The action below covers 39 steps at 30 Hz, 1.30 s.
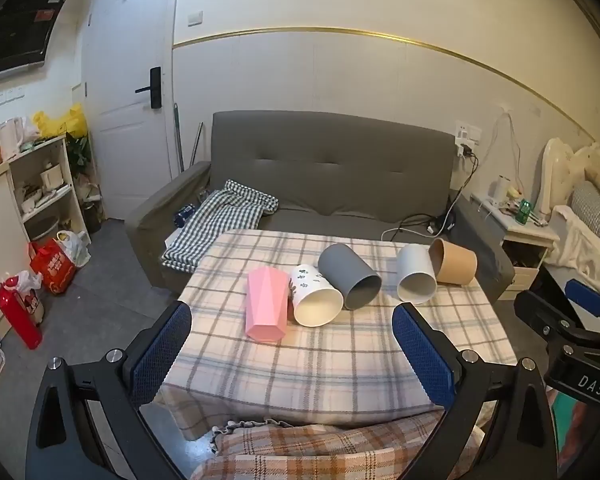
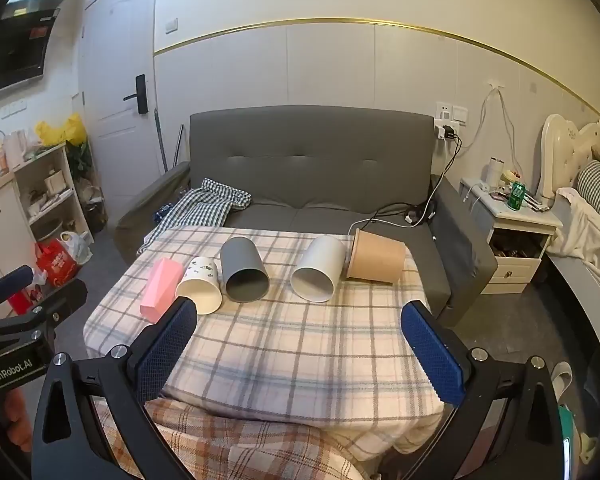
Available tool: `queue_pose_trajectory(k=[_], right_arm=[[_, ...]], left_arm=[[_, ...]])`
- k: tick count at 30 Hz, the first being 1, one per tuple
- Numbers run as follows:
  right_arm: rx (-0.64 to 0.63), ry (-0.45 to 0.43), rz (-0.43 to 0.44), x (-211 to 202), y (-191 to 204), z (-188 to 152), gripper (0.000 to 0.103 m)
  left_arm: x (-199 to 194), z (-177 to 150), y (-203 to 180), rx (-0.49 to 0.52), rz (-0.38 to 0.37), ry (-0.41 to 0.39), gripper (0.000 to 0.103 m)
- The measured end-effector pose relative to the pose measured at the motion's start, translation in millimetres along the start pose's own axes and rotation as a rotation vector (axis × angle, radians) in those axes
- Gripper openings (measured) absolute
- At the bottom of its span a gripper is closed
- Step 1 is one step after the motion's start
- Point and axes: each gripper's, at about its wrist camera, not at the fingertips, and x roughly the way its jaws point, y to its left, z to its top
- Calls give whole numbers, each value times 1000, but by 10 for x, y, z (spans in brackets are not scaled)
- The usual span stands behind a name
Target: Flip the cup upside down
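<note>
Five cups lie tipped on the plaid-covered desk [image 1: 320,360]; both tools hang wide open and empty.

A grey sofa [image 1: 324,176] sits at 12 o'clock behind the desk. The pink faceted cup [image 1: 266,306], patterned paper cup [image 1: 314,296], dark grey cup [image 1: 350,280], white cup [image 1: 416,278] and kraft cup [image 1: 454,266] touch or nearly touch, so pinching one may roll another off the soft cloth. Left tool [image 1: 292,352] and right tool [image 2: 300,350] grip nothing.

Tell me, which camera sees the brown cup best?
The right wrist view: the brown cup lies there with its whole side showing. In the left wrist view the brown cup looks smaller, its mouth partly behind the light grey cup.
</note>
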Motion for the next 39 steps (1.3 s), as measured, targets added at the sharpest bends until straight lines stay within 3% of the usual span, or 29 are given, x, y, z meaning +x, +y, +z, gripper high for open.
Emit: queue_pose_trajectory(k=[39], right_arm=[[6,13,30,-14,11,-29,103]], left_arm=[[50,-44,13,-6,-2,17,103]])
